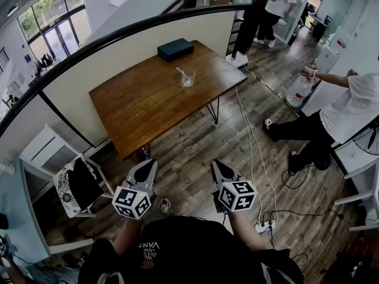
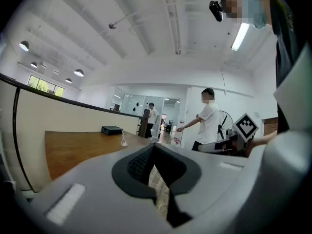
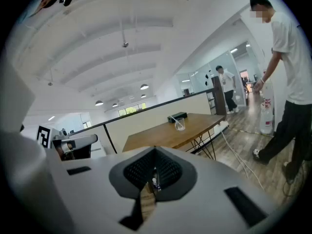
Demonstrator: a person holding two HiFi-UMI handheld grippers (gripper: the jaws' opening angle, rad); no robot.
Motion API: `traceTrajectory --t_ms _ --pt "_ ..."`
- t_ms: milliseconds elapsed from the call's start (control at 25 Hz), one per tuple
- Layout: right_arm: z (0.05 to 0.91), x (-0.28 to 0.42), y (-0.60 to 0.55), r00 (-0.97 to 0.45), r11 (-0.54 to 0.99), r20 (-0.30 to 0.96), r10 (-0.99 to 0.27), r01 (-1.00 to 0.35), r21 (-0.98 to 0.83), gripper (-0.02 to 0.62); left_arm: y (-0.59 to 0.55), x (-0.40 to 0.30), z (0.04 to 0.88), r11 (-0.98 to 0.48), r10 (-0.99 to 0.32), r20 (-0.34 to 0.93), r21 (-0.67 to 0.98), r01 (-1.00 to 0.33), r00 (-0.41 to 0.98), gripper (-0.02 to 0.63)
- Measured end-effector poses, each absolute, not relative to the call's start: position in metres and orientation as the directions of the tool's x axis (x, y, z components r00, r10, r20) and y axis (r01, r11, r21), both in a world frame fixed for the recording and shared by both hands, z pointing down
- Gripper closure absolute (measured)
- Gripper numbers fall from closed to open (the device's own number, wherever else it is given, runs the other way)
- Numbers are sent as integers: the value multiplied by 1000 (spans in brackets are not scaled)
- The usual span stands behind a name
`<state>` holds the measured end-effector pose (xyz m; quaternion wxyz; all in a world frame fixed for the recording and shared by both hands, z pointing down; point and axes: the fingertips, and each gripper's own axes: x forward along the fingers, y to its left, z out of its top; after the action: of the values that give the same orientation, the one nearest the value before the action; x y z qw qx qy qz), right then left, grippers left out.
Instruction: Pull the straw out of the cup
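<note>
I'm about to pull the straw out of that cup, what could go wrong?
The clear cup stands free on the table; pulling the straw one-handed could tip or drag it. The left gripper and right gripper are shut: open fingers first. White cables cross the floor beside it, a trip risk.

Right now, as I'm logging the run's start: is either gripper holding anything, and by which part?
Nothing is held. The left gripper and right gripper are shut, empty; the straw stands in the cup.

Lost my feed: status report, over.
Both shut, empty: left hand-held gripper, right hand-held gripper, short of table. In cup: straw, untouched. Beyond cup: black box, apart.
</note>
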<state>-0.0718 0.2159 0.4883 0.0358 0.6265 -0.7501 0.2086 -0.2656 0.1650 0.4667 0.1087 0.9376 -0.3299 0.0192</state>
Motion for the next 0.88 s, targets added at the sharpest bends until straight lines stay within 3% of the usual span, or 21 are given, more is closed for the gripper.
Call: traceTrajectory --t_ms 520,600,640,760,880 --pt "476 -56 231 -211 141 251 -945 -953 -269 580 184 -252 465 -744 -638 75 196 -638 767 579" --pt "474 -52 233 -209 142 241 -948 -953 -267 577 187 -246 468 -745 -631 84 210 -633 771 455" --pt "474 -50 233 -207 141 239 -949 -953 -267 567 187 -244 471 -745 -628 92 214 -631 773 425" --pt "478 -45 232 -204 135 246 -947 -953 -273 446 183 -236 479 -746 -619 117 223 -628 777 397" --pt "483 -37 225 -190 116 264 -946 -955 -271 446 170 -224 483 -752 -607 126 231 -618 785 366"
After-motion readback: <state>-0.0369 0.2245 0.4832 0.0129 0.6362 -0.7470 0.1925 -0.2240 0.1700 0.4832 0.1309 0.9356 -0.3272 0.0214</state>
